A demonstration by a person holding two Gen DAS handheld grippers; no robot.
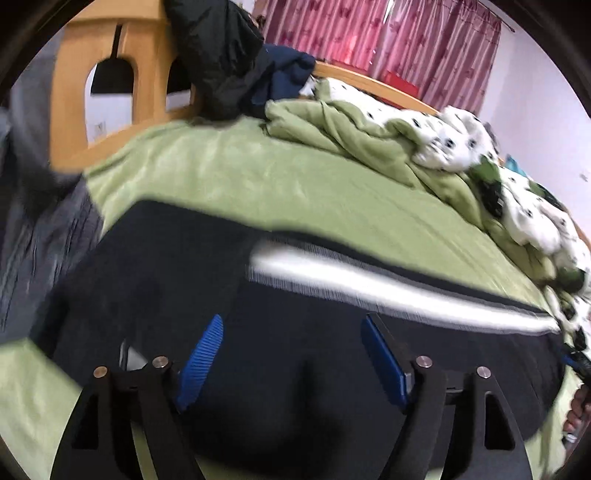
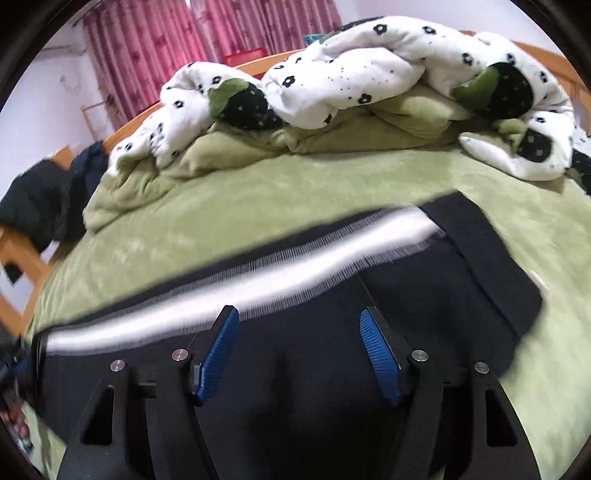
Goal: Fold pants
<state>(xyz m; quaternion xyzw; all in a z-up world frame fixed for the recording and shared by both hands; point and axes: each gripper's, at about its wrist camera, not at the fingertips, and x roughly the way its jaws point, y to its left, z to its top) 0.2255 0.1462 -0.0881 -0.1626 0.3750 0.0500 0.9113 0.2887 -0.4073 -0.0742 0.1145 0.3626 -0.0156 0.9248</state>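
Note:
Black pants (image 1: 295, 332) with a white side stripe (image 1: 369, 280) lie flat on the green bed sheet (image 1: 258, 177). My left gripper (image 1: 291, 325) is open and empty, its blue pads (image 1: 201, 358) spread just above the black fabric. In the right wrist view the same pants (image 2: 424, 273) show with the stripe (image 2: 229, 284) running across. My right gripper (image 2: 299, 317) is open and empty above them, pads (image 2: 380, 354) wide apart. Both views are motion-blurred.
A crumpled white floral and green duvet (image 2: 351, 74) lies along the far side of the bed. Dark clothes (image 1: 229, 62) hang over the wooden bed frame (image 1: 74, 74). Grey fabric (image 1: 33, 221) lies at the left. Pink curtains (image 1: 388, 33) hang behind.

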